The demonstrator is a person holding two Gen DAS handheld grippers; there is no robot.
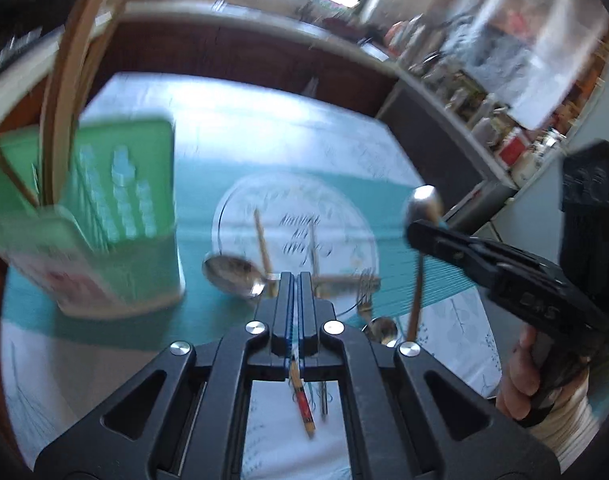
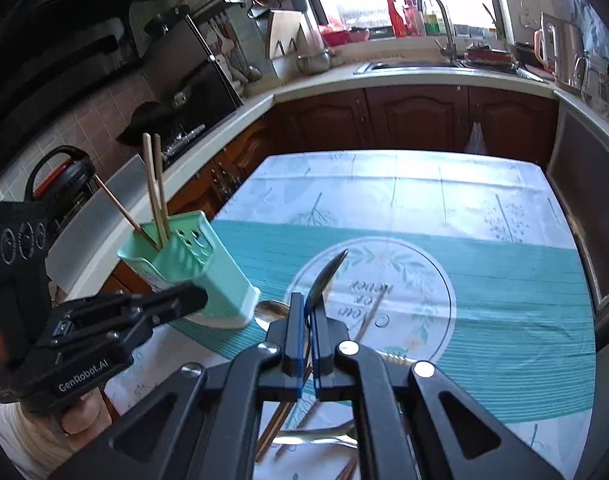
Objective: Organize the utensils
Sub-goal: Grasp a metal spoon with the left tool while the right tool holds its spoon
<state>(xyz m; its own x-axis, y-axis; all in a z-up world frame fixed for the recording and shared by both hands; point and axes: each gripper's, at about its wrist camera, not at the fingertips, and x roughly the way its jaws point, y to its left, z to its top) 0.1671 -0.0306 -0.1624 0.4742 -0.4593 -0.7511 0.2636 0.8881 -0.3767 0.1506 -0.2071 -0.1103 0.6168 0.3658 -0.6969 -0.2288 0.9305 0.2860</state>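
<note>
A green utensil holder (image 2: 192,268) stands at the table's left with three chopsticks (image 2: 156,196) in it; it also shows blurred in the left wrist view (image 1: 116,216). My right gripper (image 2: 308,308) is shut on a metal spoon (image 2: 324,276) with a wooden handle, held upright above the table; it also shows in the left wrist view (image 1: 422,204). My left gripper (image 1: 295,280) is shut with nothing between the fingers, low over the table beside the holder. A large spoon (image 1: 232,274), a fork (image 1: 364,292), a small spoon (image 1: 382,328) and chopsticks (image 1: 262,240) lie on the tablecloth.
A red-patterned chopstick (image 1: 302,396) lies under my left gripper. The table (image 2: 424,184) has a teal and white cloth. Dark wood cabinets (image 2: 416,116), a counter and a sink (image 2: 436,64) run behind it. A stove (image 2: 184,136) is at the left.
</note>
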